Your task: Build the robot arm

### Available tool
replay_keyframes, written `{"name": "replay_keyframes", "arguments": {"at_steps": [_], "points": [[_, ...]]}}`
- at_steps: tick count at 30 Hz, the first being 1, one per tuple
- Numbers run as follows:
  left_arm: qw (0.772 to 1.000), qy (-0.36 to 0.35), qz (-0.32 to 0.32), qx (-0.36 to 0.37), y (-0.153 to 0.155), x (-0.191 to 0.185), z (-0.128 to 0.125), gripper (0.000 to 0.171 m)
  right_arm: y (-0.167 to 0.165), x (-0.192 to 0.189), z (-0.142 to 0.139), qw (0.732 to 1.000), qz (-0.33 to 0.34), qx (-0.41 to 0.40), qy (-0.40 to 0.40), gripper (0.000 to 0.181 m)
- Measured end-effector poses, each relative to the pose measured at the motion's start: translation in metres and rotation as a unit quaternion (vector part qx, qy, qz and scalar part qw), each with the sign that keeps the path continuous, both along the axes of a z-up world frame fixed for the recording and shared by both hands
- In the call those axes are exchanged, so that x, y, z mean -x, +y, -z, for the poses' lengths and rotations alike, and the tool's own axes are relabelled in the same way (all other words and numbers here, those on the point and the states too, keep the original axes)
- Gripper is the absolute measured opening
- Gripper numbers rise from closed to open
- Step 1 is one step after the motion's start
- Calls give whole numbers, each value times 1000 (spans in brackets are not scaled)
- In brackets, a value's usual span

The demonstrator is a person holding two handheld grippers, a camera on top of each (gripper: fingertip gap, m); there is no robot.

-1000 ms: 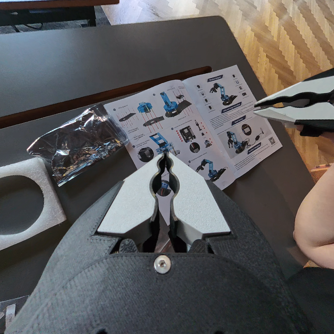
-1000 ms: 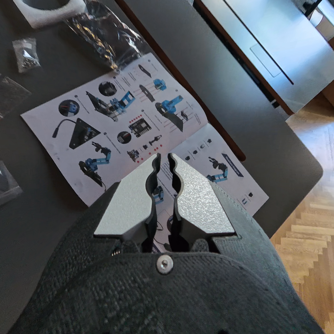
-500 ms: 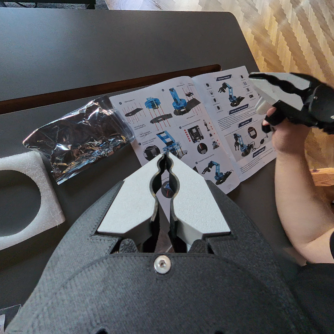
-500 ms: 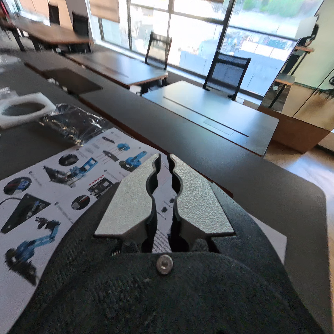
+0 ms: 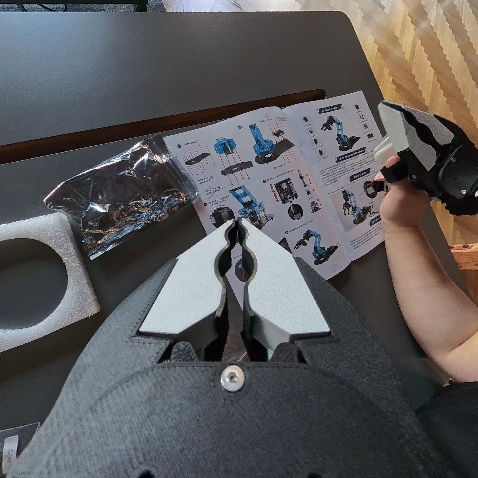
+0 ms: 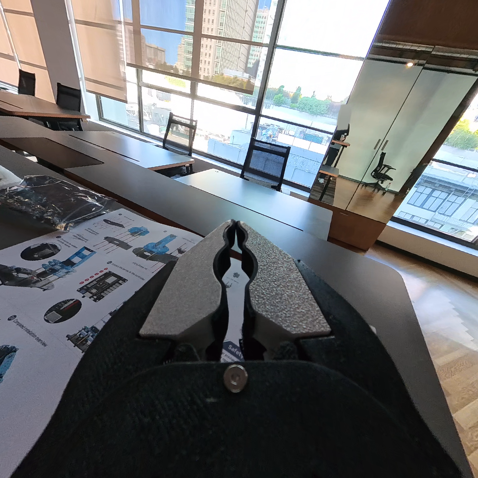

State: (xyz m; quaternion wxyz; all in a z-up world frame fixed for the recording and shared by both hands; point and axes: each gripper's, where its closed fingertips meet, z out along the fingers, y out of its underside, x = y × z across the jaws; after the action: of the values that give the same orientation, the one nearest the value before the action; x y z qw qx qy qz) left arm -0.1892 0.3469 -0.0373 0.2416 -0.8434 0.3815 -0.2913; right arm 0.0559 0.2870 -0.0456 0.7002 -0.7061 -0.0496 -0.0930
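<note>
Glossy paper leaflet point(image 5: 274, 186) lies open flat on matte dark table point(image 5: 181, 67); thin sheet, better pinched at an edge. Left gripper point(image 5: 237, 223) clenched empty above it. Right gripper point(image 6: 236, 224) clenched empty, lifted clear. Crinkled foil bag point(image 5: 121, 194), white foam block point(image 5: 77, 279) beside.

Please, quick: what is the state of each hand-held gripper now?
Left hand-held gripper: shut, empty, above the booklet.
Right hand-held gripper: shut, empty.
</note>
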Motion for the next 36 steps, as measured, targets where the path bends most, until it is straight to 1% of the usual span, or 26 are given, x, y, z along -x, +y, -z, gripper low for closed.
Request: {"name": "replay_keyframes", "arguments": {"at_steps": [3, 7, 10, 13, 17, 22, 31, 36], "points": [[1000, -1, 0, -1, 0, 1, 0, 0, 0, 1, 0, 1000, -4, -3, 10, 0], [1000, -8, -4, 6, 5, 0, 4, 0, 1, 1, 2, 1000, -1, 0, 2, 0], [1000, -23, -3, 19, 9, -7, 8, 0, 2, 1, 3, 1000, -1, 3, 3, 0], [999, -25, 15, 30, 2, -17, 11, 0, 2, 0, 3, 1000, 0, 4, -1, 0], [999, -27, 42, 15, -9, -26, 2, 0, 1, -2, 0, 1000, 1, -8, 12, 0], [998, -42, 35, -6, -11, -23, -13, 0, 0, -3, -2, 1000, 4, -12, 10, 0], [999, -30, 35, -15, -11, -22, -12, 0, -2, -10, -4, 999, 8, -20, 26, 0], [999, -35, 19, -3, -4, -20, -7, 0, -5, -16, -2, 1000, 17, -14, 20, 0]]}}
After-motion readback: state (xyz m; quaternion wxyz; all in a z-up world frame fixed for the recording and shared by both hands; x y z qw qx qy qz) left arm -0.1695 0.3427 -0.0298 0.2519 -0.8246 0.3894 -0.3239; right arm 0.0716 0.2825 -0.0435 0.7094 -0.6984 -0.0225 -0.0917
